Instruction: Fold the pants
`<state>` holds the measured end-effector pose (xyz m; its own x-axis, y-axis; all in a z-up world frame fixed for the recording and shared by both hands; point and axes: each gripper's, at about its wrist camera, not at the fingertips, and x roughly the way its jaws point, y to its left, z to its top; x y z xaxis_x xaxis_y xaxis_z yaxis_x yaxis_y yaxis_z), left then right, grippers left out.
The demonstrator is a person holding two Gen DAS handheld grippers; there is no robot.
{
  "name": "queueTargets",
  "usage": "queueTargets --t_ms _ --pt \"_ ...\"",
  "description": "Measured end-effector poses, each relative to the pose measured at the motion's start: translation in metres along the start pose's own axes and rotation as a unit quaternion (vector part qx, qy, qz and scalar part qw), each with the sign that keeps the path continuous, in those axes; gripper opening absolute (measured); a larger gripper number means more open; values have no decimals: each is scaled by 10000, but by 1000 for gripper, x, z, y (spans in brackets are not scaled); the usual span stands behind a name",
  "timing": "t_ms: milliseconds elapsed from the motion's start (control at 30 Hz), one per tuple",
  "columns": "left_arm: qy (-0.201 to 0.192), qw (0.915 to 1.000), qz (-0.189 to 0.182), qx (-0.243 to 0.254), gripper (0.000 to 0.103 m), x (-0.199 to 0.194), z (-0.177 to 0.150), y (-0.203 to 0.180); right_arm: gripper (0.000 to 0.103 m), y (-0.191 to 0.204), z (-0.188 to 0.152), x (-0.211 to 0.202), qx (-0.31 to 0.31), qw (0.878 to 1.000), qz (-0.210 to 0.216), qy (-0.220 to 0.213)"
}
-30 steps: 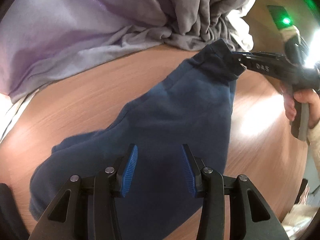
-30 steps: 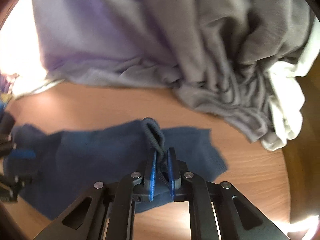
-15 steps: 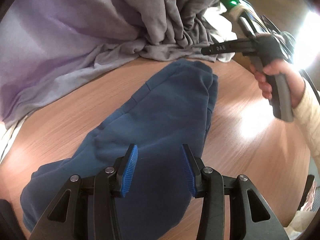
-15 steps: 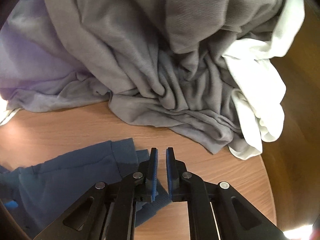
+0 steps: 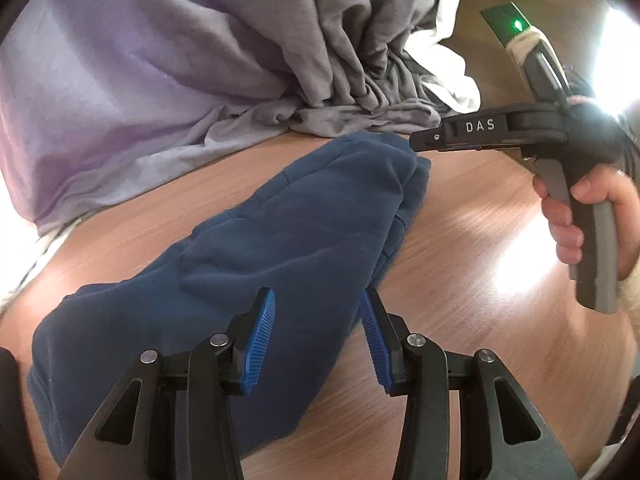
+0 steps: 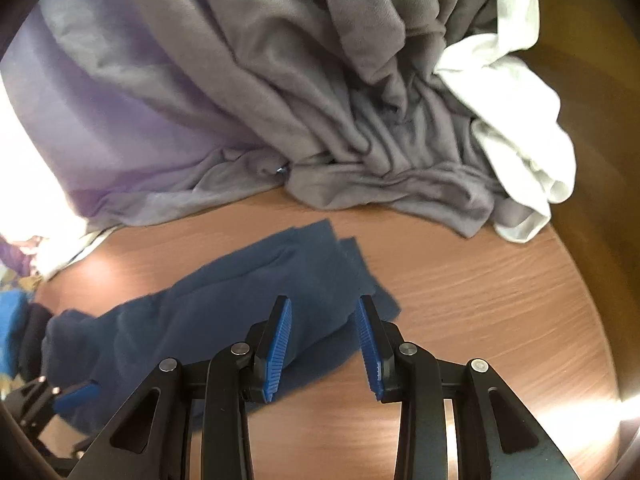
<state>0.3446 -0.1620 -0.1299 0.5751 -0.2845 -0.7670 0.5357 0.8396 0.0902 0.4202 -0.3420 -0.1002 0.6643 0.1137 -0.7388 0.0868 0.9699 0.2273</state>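
The navy pants [image 5: 288, 248] lie folded lengthwise on the wooden table [image 5: 460, 280], running from near left to far right. My left gripper [image 5: 318, 340] hovers open over their near part, with cloth below its blue pads but not pinched. A hand holds my right gripper [image 5: 416, 146] side-on, and its tips reach the pants' far end. In the right wrist view my right gripper [image 6: 324, 344] has its jaws opening over the end of the pants [image 6: 240, 304], with nothing pressed between the pads. My left gripper [image 6: 72, 396] shows at the lower left.
A heap of grey cloth [image 6: 340, 100], lilac cloth [image 6: 120, 120] and white cloth [image 6: 520, 128] fills the back of the table, close behind the pants. The table's rounded edge [image 6: 592, 300] runs along the right. Bright glare marks the wood at right.
My right gripper was shut on a bunched end of the pants; it has let go and its jaws have spread. The pants now lie flat on the table. My left gripper stays open.
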Motion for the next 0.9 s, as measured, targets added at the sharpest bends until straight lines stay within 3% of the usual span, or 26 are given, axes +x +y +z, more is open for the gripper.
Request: queueTargets --t_ms 200,567,733,900 --pt "13 9992 222 328 44 16 2 -19 35 -9 -10 5 237 9990 366 121" --pt "133 9948 696 728 44 44 7 -38 35 -16 -15 12 338 9969 667 239" --pt "174 9923 735 983 44 48 2 -46 35 -18 -14 18 410 9964 717 186" --pt "315 9951 527 770 38 53 0 -38 35 -26 -8 29 656 9945 805 154"
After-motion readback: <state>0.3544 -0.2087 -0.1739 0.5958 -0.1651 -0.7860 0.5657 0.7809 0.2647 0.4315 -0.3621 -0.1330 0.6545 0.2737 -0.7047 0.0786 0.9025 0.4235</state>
